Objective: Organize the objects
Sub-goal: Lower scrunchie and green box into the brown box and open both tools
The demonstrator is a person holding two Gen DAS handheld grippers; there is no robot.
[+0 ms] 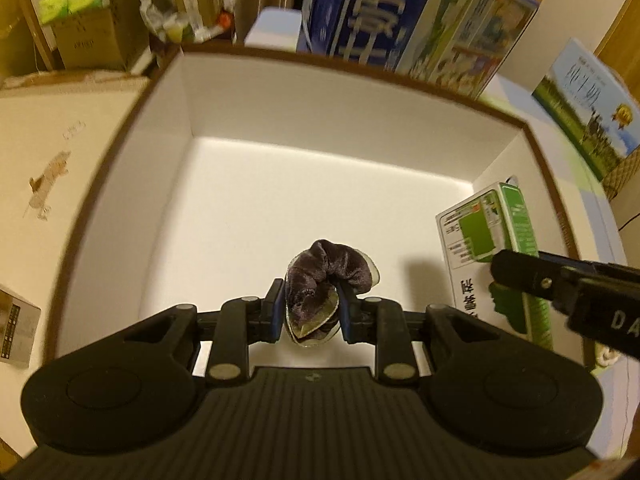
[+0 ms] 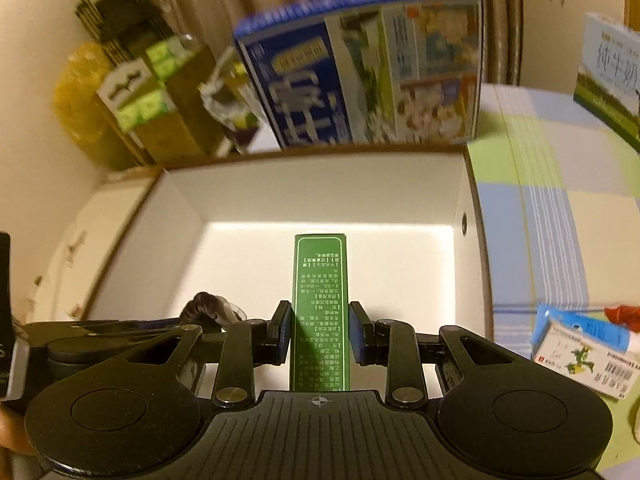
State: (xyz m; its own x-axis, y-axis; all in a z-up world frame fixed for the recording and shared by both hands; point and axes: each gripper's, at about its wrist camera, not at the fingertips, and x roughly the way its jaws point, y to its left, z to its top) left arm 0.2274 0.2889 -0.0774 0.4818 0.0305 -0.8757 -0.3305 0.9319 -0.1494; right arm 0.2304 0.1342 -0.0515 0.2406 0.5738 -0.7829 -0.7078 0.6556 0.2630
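Mid-sort, both grippers over the open white box (image 1: 320, 184), whose floor is bare. L to R: left gripper (image 1: 311, 307) is clamped on a dark velvet scrunchie (image 1: 328, 276), held above the box floor near its front-centre. The scrunchie isn't released yet; whether it touches the floor can't be told. To its right, the right gripper (image 2: 318, 332) has its pads (image 2: 283, 330) pressed on both sides of a tall green-and-white carton (image 2: 320, 300), standing by the box's right wall in the left wrist view. Farther right, outside the box on the checked cloth (image 2: 540, 208), a small medicine box (image 2: 580, 364) and a blue tube (image 2: 592, 330) lie unsorted, w/ something red just beyond. Judgement: early-to-mid stage. Nothing lies loose in the box; two items are about to go in, and at least two more are left to collect.
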